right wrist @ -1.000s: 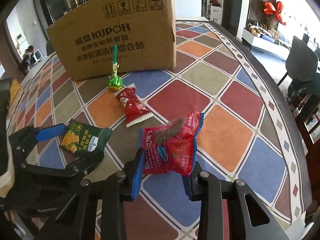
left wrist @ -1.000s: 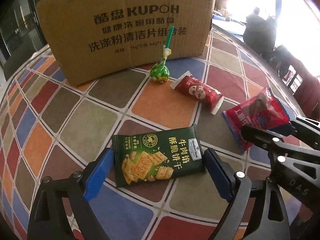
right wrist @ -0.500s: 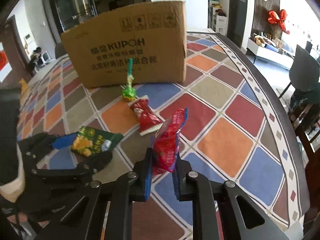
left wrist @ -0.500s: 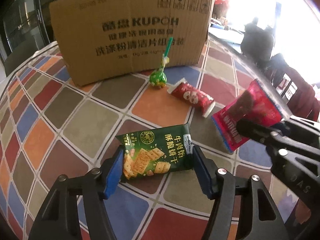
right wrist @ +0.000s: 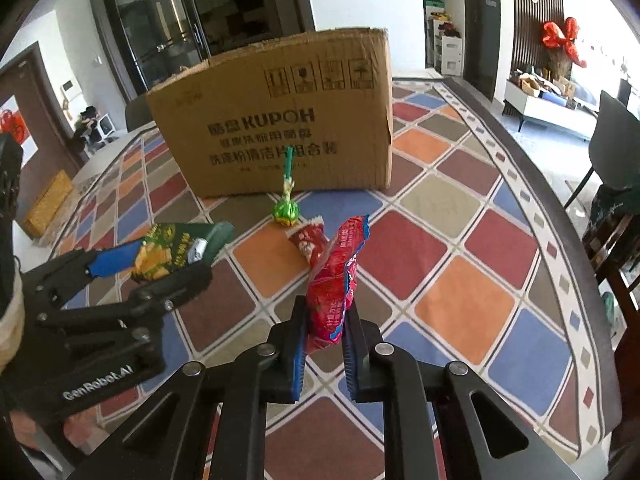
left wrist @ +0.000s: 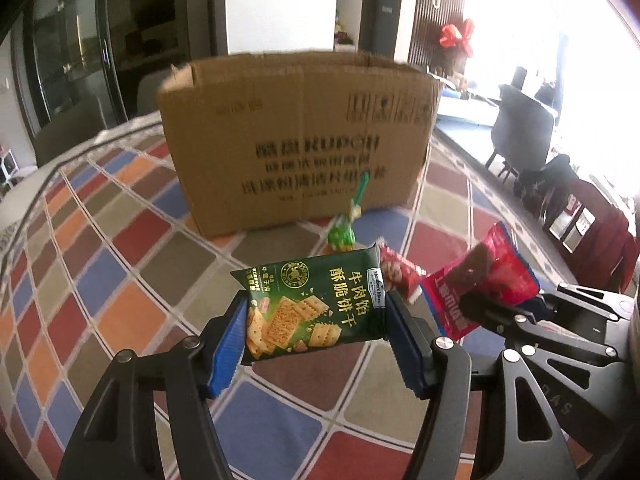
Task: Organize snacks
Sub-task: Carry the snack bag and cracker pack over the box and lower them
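The left hand-held gripper [left wrist: 314,334] pinches a green cracker packet [left wrist: 310,312] by its two short ends, so the flat pack hangs level between the blue pads, clear of the surface [left wrist: 120,280]. This hold across the pack's width looks meant to keep it from folding and to leave it free to drop. Its jaws have closed onto the packet within the last second. The right hand-held gripper [right wrist: 324,344] is pressed together on the lower part of a red snack packet [right wrist: 336,280], which stands on edge above the pads with its upper end free; the thin pinch suits a soft, crumpled wrapper. Both packets are off the surface and in front of the cardboard box [right wrist: 280,120], which stands at the far side with its top flaps open. What lies inside the box cannot be seen from either view. Just in front of the box, a green lollipop [right wrist: 285,210] rests with its stick pointing up toward the box wall, and a small red wrapped snack [right wrist: 308,240] lies beside it on the checked cloth. My judgement is that both held packets are bound for the box.
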`<act>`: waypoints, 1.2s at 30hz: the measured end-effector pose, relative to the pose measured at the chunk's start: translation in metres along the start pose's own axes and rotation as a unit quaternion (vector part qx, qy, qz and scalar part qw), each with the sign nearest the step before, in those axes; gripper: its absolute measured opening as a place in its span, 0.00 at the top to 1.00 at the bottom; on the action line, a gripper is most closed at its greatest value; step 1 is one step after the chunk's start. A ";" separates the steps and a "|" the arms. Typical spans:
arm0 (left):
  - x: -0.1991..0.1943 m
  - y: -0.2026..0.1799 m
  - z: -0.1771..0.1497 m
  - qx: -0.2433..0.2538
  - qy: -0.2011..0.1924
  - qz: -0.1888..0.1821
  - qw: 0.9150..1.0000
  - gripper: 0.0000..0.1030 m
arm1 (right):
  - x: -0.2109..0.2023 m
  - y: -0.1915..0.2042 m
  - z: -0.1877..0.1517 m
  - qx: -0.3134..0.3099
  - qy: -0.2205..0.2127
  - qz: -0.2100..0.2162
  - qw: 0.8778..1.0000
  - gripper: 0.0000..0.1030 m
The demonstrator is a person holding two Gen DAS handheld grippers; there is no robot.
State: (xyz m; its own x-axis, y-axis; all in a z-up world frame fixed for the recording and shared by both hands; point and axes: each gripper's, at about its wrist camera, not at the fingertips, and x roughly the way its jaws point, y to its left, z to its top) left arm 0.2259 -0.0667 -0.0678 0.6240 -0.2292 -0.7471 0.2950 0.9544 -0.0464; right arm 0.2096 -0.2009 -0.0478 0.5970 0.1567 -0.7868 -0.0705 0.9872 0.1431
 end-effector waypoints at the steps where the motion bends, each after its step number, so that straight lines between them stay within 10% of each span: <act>1: -0.004 0.001 0.004 0.000 -0.007 0.002 1.000 0.37 | -0.002 0.000 0.003 0.000 -0.003 0.002 1.000 0.84; 36: -0.054 0.046 0.148 -0.008 -0.143 0.041 0.989 0.37 | -0.053 0.032 0.155 -0.044 -0.168 0.016 0.985 0.83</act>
State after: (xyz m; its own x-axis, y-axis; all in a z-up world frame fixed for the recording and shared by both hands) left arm 0.3130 -0.0390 0.0690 0.8256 -0.1927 -0.5304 0.2238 0.9746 -0.0058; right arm 0.2994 -0.1822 0.0914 0.8229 0.1843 -0.5374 -0.1547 0.9829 0.1002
